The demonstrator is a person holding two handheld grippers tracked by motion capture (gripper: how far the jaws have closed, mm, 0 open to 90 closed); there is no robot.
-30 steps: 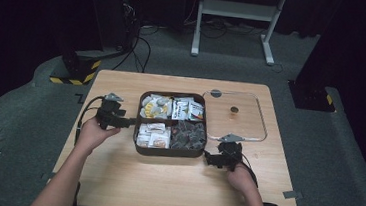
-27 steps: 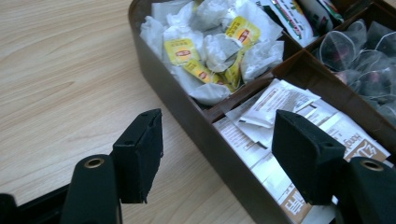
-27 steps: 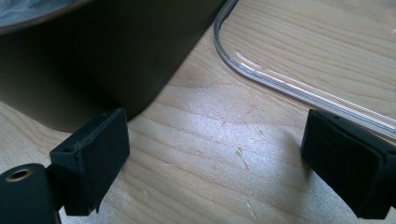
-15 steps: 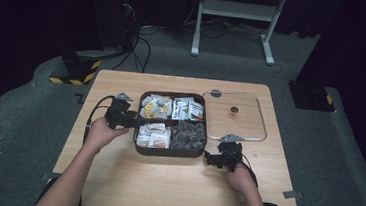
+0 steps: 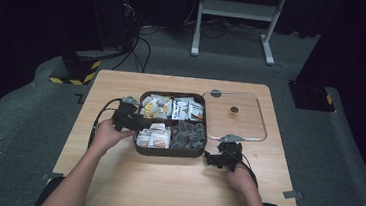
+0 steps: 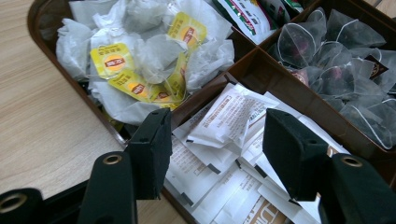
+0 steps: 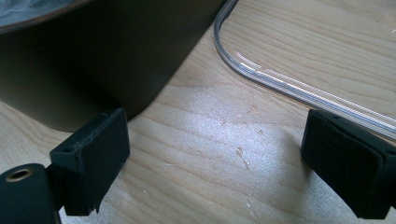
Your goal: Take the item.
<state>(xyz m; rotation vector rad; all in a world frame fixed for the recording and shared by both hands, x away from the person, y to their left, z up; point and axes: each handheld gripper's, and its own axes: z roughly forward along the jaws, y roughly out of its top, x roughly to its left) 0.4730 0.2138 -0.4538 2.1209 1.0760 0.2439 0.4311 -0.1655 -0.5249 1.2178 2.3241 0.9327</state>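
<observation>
A person sits at a wooden bench [image 5: 174, 182] with a gripper in each hand, working at a dark brown four-compartment box [image 5: 169, 152] of tea bags and sachets.

The left gripper [image 6: 215, 140] hangs over the box's near-left compartment, tilted down into it. Its jaws have just been closing and now stand about half spread, pinching nothing. Directly between and just beyond them lies a heap of white paper sachets [image 6: 231, 116], the topmost one loose and slightly raised, its long axis running away from the gripper and a little to one side. Neither pad touches it yet, as far as the left gripper view tells. Beyond the left jaw, over a brown divider, sits the compartment of yellow-tagged tea bags [image 6: 140, 70]; beyond the right jaw, the compartment of clear pyramid bags [image 6: 336, 60].

The right gripper [image 7: 215, 154] rests low on the bench, off the box's near-right corner, jaws spread wide with only bare wood between them. The box wall stands just beyond its left jaw, and the edge of a clear lid [image 7: 289, 88] lies flat just beyond its right jaw.

The left gripper is plainly the nearer to the sachets. The coming move looks like a short descent straight ahead, closing across the top sachet's narrow width.
</observation>
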